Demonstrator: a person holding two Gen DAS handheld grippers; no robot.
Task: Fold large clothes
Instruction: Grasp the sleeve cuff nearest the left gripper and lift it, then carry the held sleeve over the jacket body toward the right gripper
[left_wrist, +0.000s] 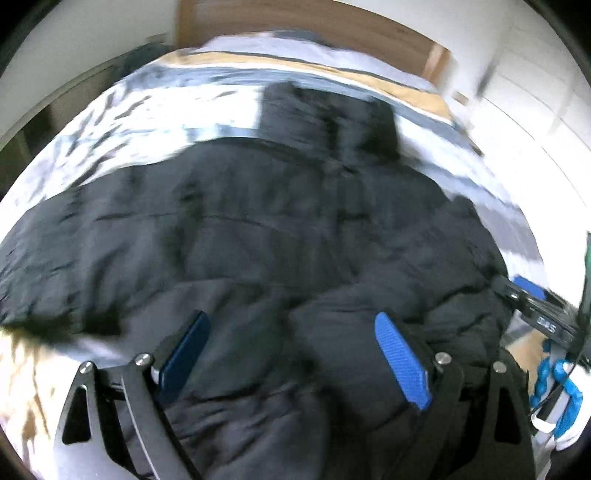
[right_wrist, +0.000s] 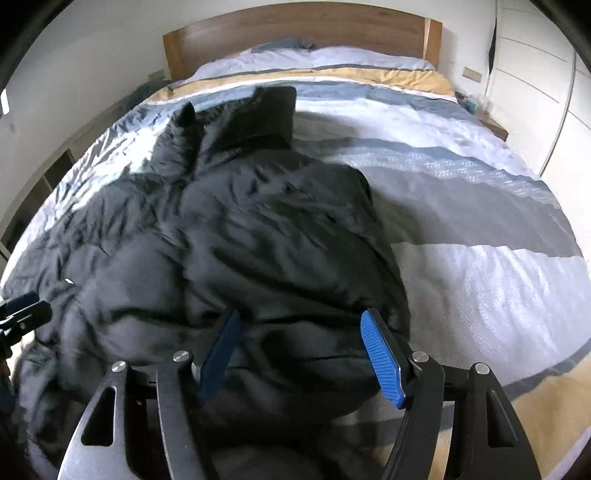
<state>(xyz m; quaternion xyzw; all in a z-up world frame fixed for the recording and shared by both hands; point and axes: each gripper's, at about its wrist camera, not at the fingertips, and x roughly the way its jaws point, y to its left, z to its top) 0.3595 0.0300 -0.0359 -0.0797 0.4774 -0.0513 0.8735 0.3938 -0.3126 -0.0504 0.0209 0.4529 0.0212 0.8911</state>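
Note:
A large black puffer jacket (left_wrist: 258, 229) lies spread on a bed, hood towards the headboard. In the right wrist view the jacket (right_wrist: 240, 229) fills the left and middle, with its right side bunched up near me. My left gripper (left_wrist: 291, 325) is open, its blue pads wide apart just above the jacket's lower part. My right gripper (right_wrist: 299, 325) is open too, hovering over the jacket's near right edge. Neither holds fabric. The right gripper's body shows at the right edge of the left wrist view (left_wrist: 535, 314), and the left gripper shows at the left edge of the right wrist view (right_wrist: 22, 314).
The bed cover (right_wrist: 461, 229) is striped white, grey and yellow. A wooden headboard (right_wrist: 295, 29) and pillows (right_wrist: 314, 55) stand at the far end. White wardrobe doors (right_wrist: 535, 81) line the right wall. A low shelf (right_wrist: 37, 192) runs along the left.

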